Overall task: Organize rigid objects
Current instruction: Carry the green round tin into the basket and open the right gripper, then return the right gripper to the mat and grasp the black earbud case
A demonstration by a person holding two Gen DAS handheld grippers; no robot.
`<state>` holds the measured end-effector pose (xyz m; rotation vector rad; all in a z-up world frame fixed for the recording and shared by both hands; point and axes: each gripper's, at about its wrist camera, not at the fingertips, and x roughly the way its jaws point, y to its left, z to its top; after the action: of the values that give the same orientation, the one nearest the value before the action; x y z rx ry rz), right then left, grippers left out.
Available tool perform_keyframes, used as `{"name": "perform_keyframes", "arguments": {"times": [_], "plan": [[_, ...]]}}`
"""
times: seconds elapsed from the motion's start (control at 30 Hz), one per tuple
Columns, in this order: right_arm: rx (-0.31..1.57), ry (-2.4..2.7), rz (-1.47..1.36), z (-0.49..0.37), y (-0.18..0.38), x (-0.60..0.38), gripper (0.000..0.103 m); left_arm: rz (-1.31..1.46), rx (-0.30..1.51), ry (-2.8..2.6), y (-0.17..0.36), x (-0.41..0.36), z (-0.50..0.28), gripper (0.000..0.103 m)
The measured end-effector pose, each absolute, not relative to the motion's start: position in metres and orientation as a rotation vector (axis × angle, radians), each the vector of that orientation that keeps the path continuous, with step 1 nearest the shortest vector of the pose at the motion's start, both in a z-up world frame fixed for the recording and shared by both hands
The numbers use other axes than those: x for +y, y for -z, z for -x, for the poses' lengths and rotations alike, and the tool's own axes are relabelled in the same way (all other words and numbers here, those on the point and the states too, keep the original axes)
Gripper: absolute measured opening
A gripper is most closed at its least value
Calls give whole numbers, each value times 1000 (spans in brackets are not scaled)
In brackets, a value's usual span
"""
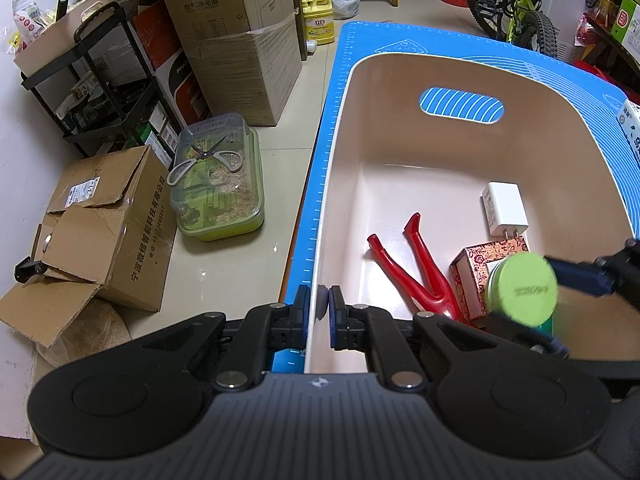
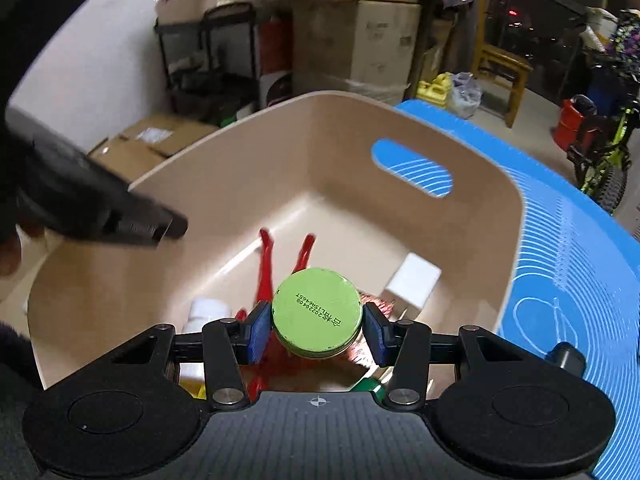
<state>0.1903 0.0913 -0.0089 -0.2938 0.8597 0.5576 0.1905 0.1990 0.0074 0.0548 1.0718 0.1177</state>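
Observation:
A beige plastic bin (image 1: pixel 340 128) (image 2: pixel 224 128) stands on a blue mat (image 1: pixel 344 52) (image 2: pixel 568 248). Inside lie a red two-pronged tool (image 1: pixel 416 272) (image 2: pixel 265 264), a white charger (image 1: pixel 505 208) (image 2: pixel 412 285) and a red patterned box (image 1: pixel 476 264). My left gripper (image 1: pixel 319 304) is shut on the bin's left rim. My right gripper (image 2: pixel 316 326) is shut on a round green-bottomed jar (image 2: pixel 317 312) (image 1: pixel 522 288) and holds it over the bin's inside, above the other things.
The floor to the left holds cardboard boxes (image 1: pixel 100 232), a green-lidded clear container (image 1: pixel 218 184) with scissors on it, a black rack (image 1: pixel 104 76) and a yellow jug (image 1: pixel 318 16). A bicycle (image 1: pixel 516 4) stands at the back right. A white carton (image 1: pixel 632 128) sits at the mat's right edge.

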Motion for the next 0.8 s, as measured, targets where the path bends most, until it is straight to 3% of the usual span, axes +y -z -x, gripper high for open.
{"name": "perform_keyframes", "arguments": {"times": [0.3, 0.37, 0.8], "plan": [[854, -581, 246, -189, 0, 79, 63, -56, 1073, -118, -7, 199, -191, 11], [832, -564, 227, -190, -9, 73, 74, -57, 1073, -118, -7, 198, -191, 11], [744, -355, 69, -224, -45, -14, 76, -58, 1074, -119, -5, 199, -190, 11]]}}
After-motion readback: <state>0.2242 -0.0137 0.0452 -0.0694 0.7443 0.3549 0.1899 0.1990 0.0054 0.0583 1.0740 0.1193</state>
